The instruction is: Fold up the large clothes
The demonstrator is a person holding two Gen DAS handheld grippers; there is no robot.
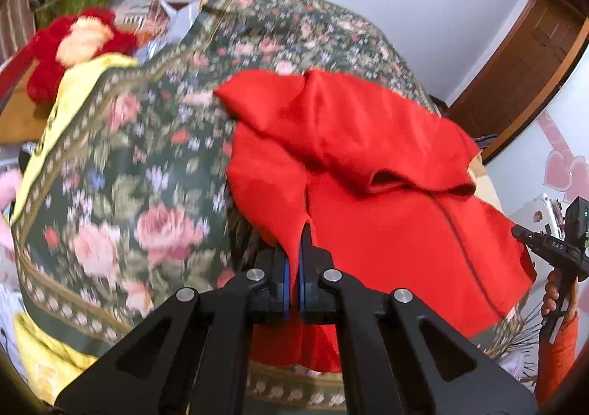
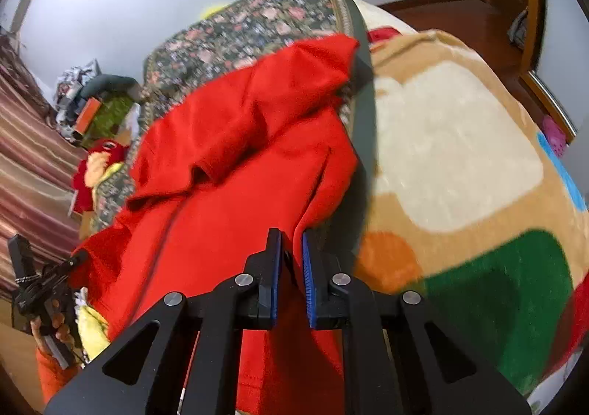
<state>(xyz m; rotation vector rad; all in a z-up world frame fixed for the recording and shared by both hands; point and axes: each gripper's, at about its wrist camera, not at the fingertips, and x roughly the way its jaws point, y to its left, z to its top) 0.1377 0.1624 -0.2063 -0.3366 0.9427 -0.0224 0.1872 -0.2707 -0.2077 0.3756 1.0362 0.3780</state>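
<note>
A large red garment (image 1: 386, 201) lies spread on a floral bedspread (image 1: 121, 172), with a sleeve folded across its upper part. My left gripper (image 1: 294, 260) is shut on the garment's near left edge, red cloth pinched between its blue pads. In the right wrist view the same red garment (image 2: 228, 172) shows, and my right gripper (image 2: 292, 256) is shut on its near right edge, with cloth running between the pads. The right gripper also shows in the left wrist view (image 1: 552, 249), and the left one in the right wrist view (image 2: 40, 278).
A beige blanket with white, green and orange patches (image 2: 460, 157) covers the bed to the right. A red plush toy (image 1: 73, 43) and a yellow cloth (image 1: 73, 91) lie at the far left. Clutter and striped curtains (image 2: 29, 164) stand beyond. A wooden door (image 1: 533, 57) is at the right.
</note>
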